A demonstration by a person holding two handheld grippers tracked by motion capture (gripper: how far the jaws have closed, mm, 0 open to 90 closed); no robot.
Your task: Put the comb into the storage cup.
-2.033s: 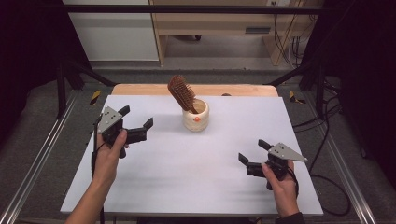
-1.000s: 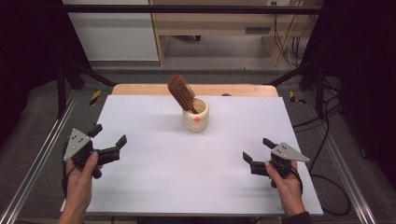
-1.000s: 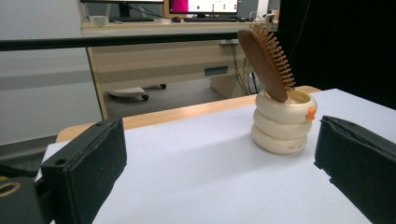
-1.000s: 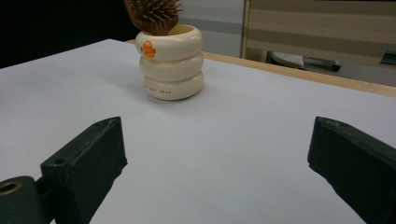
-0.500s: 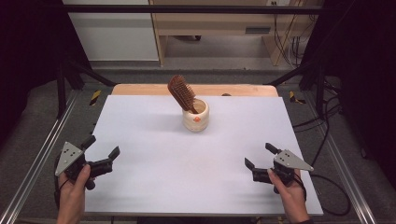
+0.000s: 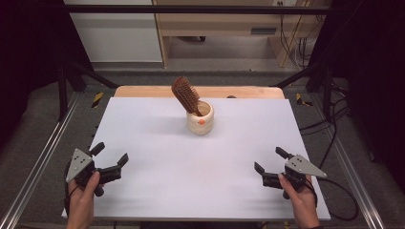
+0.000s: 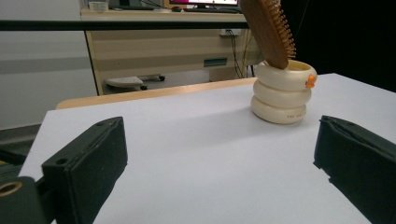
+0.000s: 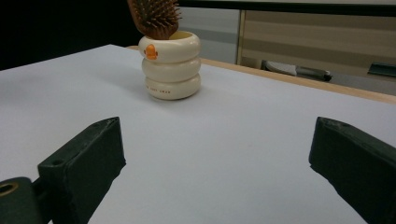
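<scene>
- The cup [image 6: 200, 117] stands near the back middle of the bench [image 6: 157, 191], well apart from both tongs; the brush [image 6: 186, 95] stands in it, head up, handle inside.
- The brush leans to the left and back over the rim, so most of its weight sits high. I judge a knock on the head could tip the cup over.
- The cup is a ribbed, cream piece of three stacked rings with a small orange mark on its top ring. A grip on the rounded ribs could slip.
- Nothing else shows in the cup; its inside is mostly hidden.
- Left tongs [image 6: 109, 160] are wide open and empty at the near left edge.
- Right tongs [image 6: 268, 164] are wide open and empty at the near right.
- Both point toward the cup; reaching in together could make them clash at the brush.
</scene>
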